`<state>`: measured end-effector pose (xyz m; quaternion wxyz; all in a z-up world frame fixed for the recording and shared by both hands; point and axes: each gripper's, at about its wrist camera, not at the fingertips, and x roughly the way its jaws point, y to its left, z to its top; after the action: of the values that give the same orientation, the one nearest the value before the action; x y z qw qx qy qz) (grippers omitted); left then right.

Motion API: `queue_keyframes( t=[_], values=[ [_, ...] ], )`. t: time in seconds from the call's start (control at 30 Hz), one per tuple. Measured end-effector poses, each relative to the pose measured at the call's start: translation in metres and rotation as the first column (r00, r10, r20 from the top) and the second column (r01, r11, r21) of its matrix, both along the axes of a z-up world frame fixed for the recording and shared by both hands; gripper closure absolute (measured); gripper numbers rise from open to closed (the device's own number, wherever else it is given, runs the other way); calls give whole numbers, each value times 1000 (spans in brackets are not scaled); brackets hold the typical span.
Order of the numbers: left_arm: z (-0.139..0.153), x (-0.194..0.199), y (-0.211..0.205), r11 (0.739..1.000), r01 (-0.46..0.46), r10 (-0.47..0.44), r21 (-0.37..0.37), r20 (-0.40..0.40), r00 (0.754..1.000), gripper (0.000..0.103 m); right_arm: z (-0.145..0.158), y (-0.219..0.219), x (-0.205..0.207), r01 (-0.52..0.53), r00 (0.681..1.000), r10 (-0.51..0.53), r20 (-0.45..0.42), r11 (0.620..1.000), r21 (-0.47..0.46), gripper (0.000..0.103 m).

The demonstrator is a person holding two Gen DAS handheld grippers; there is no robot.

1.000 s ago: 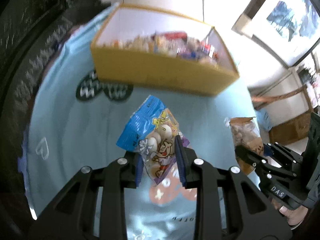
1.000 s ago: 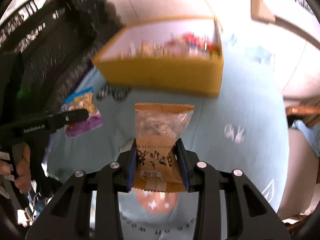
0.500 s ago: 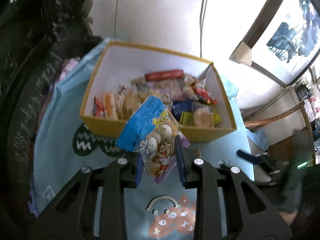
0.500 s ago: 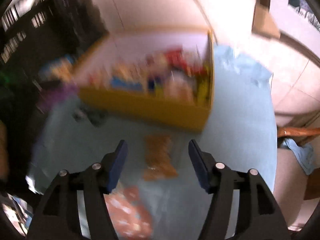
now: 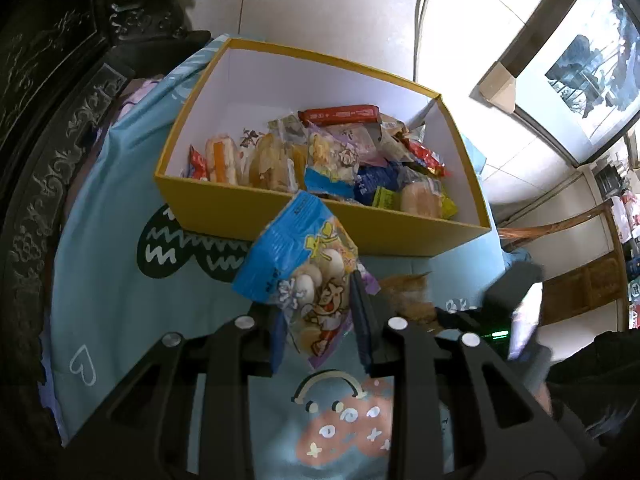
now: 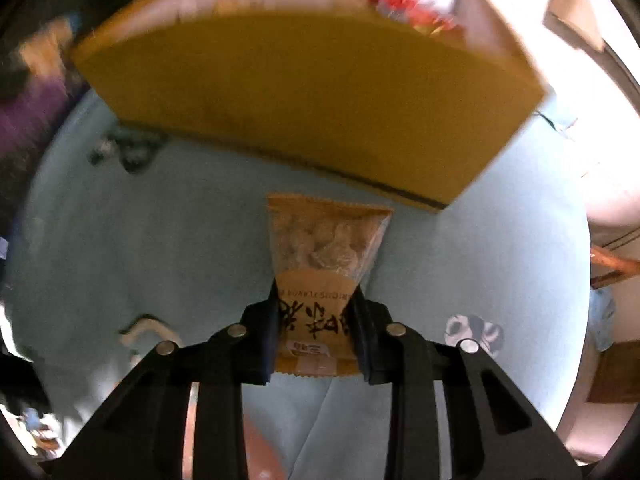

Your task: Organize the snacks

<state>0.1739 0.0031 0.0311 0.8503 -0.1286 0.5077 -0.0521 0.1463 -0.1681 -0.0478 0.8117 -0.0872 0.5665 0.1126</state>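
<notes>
My left gripper (image 5: 318, 316) is shut on a blue snack packet (image 5: 304, 268) with a cartoon print, held above the cloth just in front of the yellow box (image 5: 320, 220). The box holds several wrapped snacks (image 5: 332, 160). My right gripper (image 6: 316, 312) is shut on an orange snack packet (image 6: 324, 256) with a clear window, low over the cloth and close to the yellow box's front wall (image 6: 304, 92). The orange packet (image 5: 404, 292) and the blurred right gripper (image 5: 516, 312) show at the right of the left wrist view.
A light blue printed cloth (image 5: 120, 300) covers the table. Dark carved furniture (image 5: 44, 120) stands at the left. A white wall (image 5: 340, 8) rises behind the box and a framed picture (image 5: 588, 80) hangs at the right.
The right gripper, open half a second ago above the orange packet lying on the cloth, has dropped and shut on it. The left gripper has held the blue packet and pulled back a little from the box.
</notes>
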Motion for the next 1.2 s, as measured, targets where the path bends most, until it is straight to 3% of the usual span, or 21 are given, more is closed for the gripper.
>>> queue_keyframes(
  t=[0.23,0.43,0.57,0.6,0.63,0.67,0.7,0.77,0.97,1.2],
  values=[
    [15,-4,2,1000,6,-6,-2,34,999,75,84,-17,-10,1,992,-19,122,989,151,72],
    [43,20,-1,1000,21,-23,20,85,996,75,146,-7,30,-3,969,-49,242,977,211,72],
    [56,55,-9,998,28,-34,61,104,994,74,147,14,77,10,968,-59,242,980,200,69],
    [54,71,-12,997,31,-37,73,96,995,67,141,18,93,26,973,-70,222,980,197,67],
    [51,82,-15,995,23,-30,97,74,997,33,142,8,99,50,974,-91,209,980,192,55],
    [46,94,-16,988,-5,0,152,36,999,17,141,7,105,91,969,-128,214,981,174,40],
    [42,99,-18,980,-31,25,195,30,999,13,143,4,107,117,960,-156,232,978,171,39],
    [38,99,-20,976,-34,27,215,36,999,13,146,-1,100,118,952,-169,254,972,205,39],
    [20,88,-22,974,-31,32,224,-2,999,13,133,-8,82,133,957,-174,234,975,181,39],
    [25,57,-17,976,-62,61,209,11,998,6,129,-11,49,137,959,-173,226,977,165,39]
  ],
)
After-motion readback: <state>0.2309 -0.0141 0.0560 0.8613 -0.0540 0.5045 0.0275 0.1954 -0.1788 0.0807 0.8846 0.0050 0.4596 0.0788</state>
